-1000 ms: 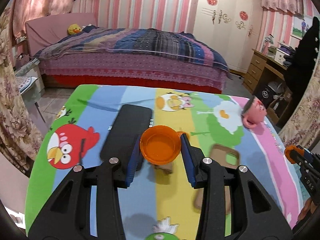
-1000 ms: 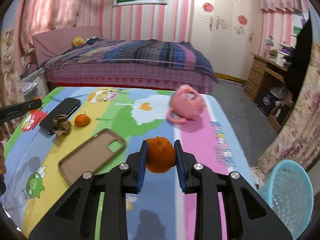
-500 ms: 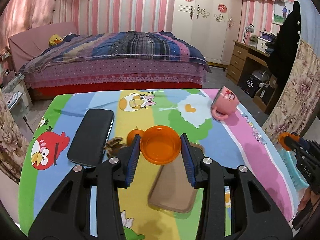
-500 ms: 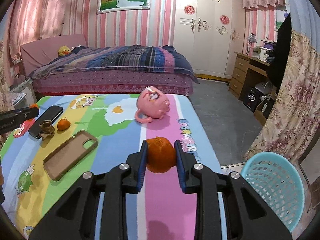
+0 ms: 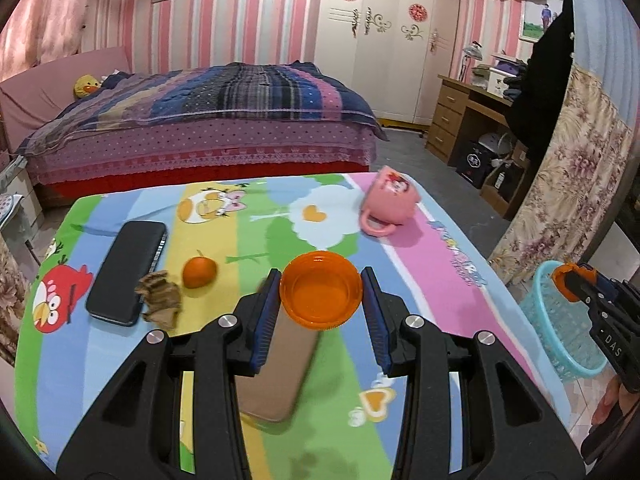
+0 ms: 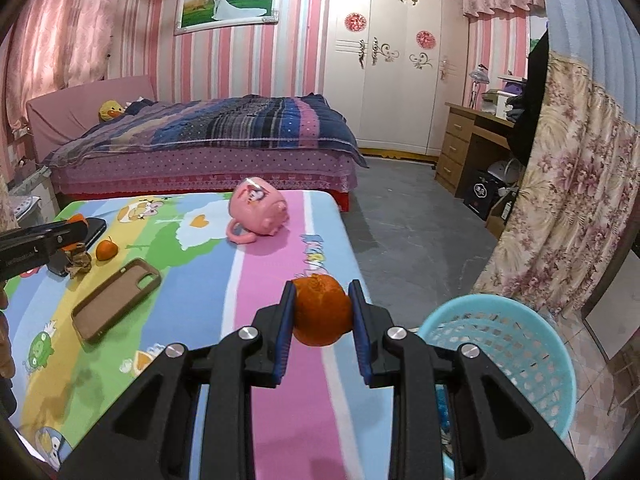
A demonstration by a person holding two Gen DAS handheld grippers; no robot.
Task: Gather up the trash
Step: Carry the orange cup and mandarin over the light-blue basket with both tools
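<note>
Two pieces of trash are held above the cartoon-print table (image 6: 260, 276): a round orange plastic cap (image 5: 321, 295) clamped in the left gripper (image 5: 321, 304), and an orange peel ball (image 6: 322, 309) pinched by the right gripper (image 6: 322, 316). At four o'clock from the peel stands a light-blue mesh plastic basket (image 6: 508, 344). A crumpled brown wrapper (image 5: 160, 299) lies at nine o'clock from the cap.

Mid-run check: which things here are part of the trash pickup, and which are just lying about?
Job:
- orange cap, in left gripper
- orange peel, in right gripper
- crumpled brown scrap
- blue basket

Lying about:
- pink mug
- black phone
- brown phone case
- small orange, probably
</note>
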